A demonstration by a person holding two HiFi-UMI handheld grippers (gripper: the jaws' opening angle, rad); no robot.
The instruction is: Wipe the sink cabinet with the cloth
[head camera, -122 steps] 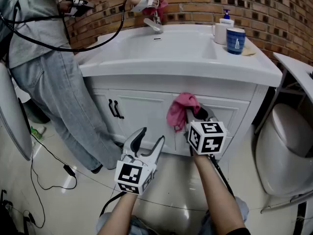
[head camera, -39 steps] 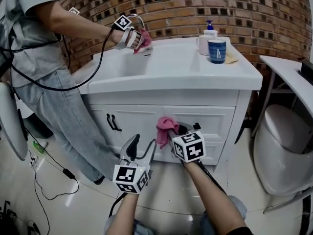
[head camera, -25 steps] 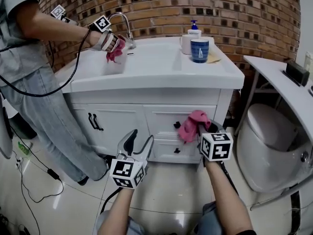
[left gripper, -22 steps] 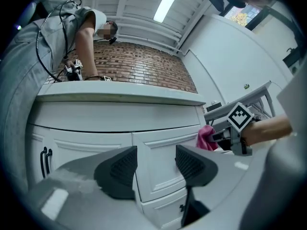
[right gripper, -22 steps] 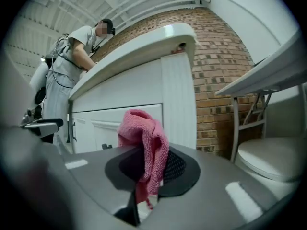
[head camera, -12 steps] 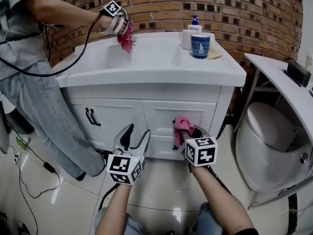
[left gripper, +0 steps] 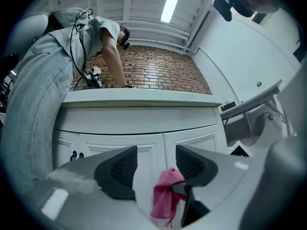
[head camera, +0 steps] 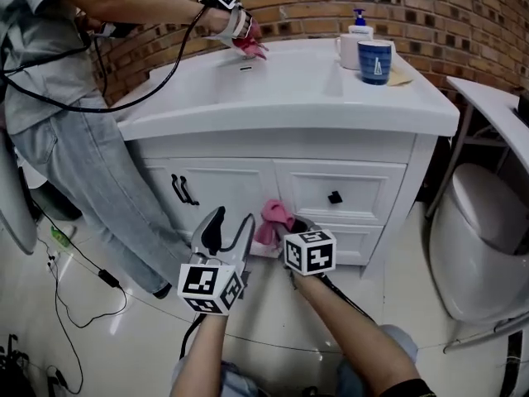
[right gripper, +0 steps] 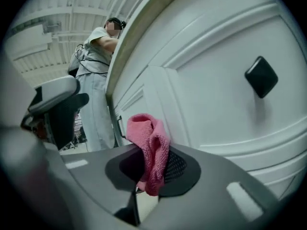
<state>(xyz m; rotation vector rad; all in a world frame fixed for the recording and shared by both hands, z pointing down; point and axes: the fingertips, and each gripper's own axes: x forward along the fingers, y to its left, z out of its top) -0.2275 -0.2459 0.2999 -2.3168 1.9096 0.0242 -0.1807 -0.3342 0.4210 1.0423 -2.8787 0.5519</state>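
A white sink cabinet point(head camera: 248, 184) with black handles stands under a white basin top. My right gripper point(head camera: 279, 226) is shut on a pink cloth point(head camera: 274, 218) and holds it against the lower part of the cabinet front, left of the drawer knob point(head camera: 334, 197). The pink cloth point(right gripper: 151, 152) bunches between the jaws of the right gripper point(right gripper: 151, 169) in the right gripper view. My left gripper point(head camera: 227, 230) hangs open and holds nothing, just left of the cloth. In the left gripper view the left gripper point(left gripper: 151, 169) frames the cabinet doors and the pink cloth point(left gripper: 165, 195).
Another person point(head camera: 66, 114) stands at the cabinet's left, a hand with a second pink cloth point(head camera: 248, 46) on the basin top. A blue cup point(head camera: 374, 62) and soap bottle point(head camera: 356, 31) sit at the top's right. A toilet point(head camera: 483, 238) stands to the right. Cables point(head camera: 83, 292) lie on the floor.
My right gripper has carried the cloth left and lower across the cabinet front. The other person's hand has moved to the back of the basin top. The left gripper stays open.
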